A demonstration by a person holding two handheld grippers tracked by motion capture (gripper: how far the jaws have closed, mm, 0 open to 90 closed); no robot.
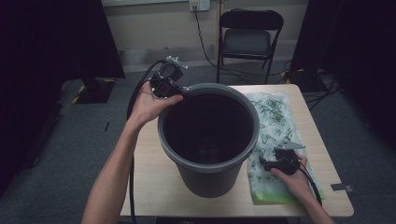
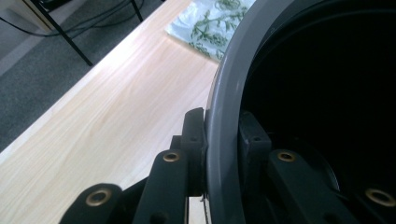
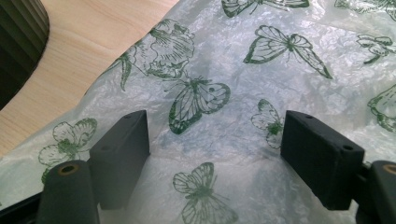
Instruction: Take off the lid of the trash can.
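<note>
On the table (image 1: pixel 149 186), a grey bin (image 1: pixel 208 135) stands upright near the middle, its mouth open and empty. The left gripper (image 1: pixel 164 83) sits at the bin's far-left rim (image 2: pixel 219 121), one jaw outside and one inside, pinching the wall; likely to steady the bin. To the right, a thin plastic bag (image 1: pixel 273 140) printed with green butterflies lies flat beside the bin. The right gripper (image 3: pixel 217 154) hovers low over the bag's near part, jaws spread wide with nothing gripped. Judgement: the bag is about to be picked up for lining the bin.
</note>
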